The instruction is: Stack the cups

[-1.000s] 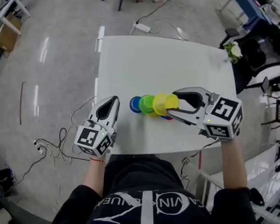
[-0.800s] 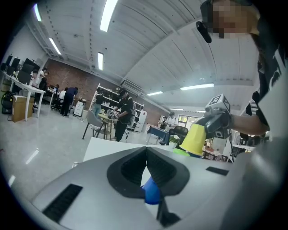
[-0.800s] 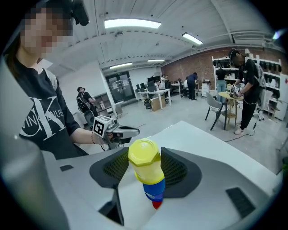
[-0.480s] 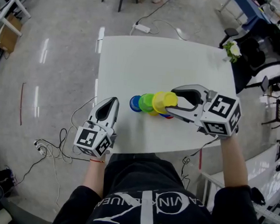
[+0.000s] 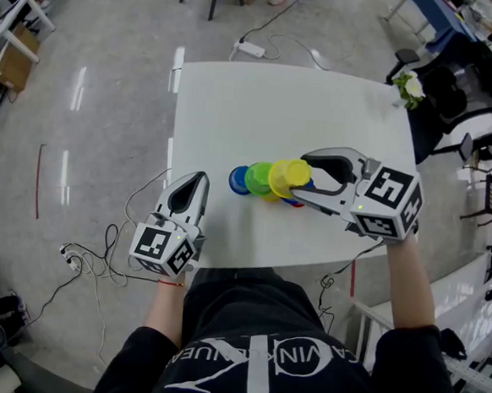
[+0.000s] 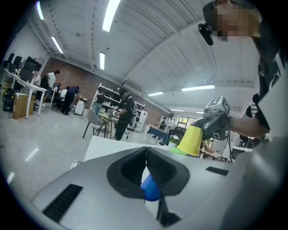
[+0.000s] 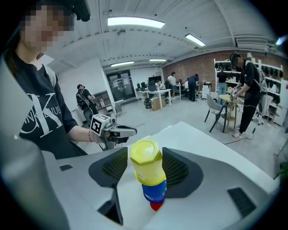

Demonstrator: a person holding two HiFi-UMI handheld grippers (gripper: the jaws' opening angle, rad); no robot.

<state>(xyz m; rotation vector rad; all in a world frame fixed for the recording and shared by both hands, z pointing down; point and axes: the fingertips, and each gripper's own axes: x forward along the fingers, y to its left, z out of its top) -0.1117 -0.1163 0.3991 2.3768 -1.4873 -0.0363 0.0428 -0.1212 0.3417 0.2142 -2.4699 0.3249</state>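
On the white table [image 5: 236, 106] a yellow cup [image 5: 287, 176] [image 7: 146, 164] stands upside down on a blue cup [image 7: 154, 191] and a red cup [image 7: 155, 206]. My right gripper [image 5: 300, 183] [image 7: 145, 155] reaches round the yellow cup. Its jaws have just been opening, and a thin gap shows at one pad. A green cup [image 5: 257, 180] and another blue cup [image 5: 238, 180] [image 6: 150, 188] stand just left of the stack. My left gripper [image 5: 201, 176] [image 6: 146, 150] hovers at the table's near left edge, shut and empty, pointing at the blue cup.
A small flower pot [image 5: 409, 90] stands on the table's far right corner. A power strip [image 5: 251, 48] and cables [image 5: 97, 256] lie on the floor round the table. Black chairs [image 5: 458, 89] stand to the right.
The right gripper's jaws stand slightly wider round the yellow cup. The left gripper and the cups have not moved.
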